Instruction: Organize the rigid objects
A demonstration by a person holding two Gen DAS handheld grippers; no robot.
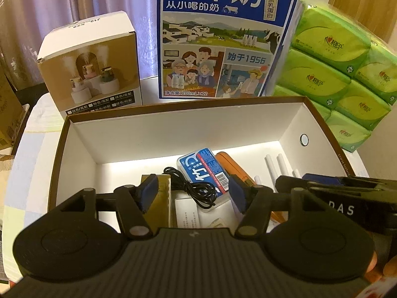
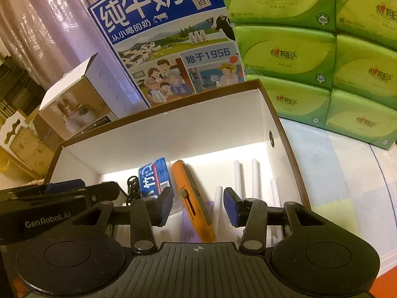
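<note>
Both black claws, left (image 1: 192, 193) and right (image 2: 198, 204), hang released over an open brown-rimmed white cardboard box (image 1: 173, 129). Inside lie a blue-and-white gum case (image 1: 202, 171), an orange utility knife (image 2: 192, 198) and white sticks (image 2: 254, 176).

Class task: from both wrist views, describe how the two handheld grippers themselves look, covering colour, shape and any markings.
Both are matte black. The left gripper and right gripper each have a ribbed central body, two round discs at the sides, and angular linkage arms with silver pivot pins. The fingers end in dark blue pads. White lettering on their sides reads "GenRobot.AI" and "DAS". No cables or sleeves show.
</note>
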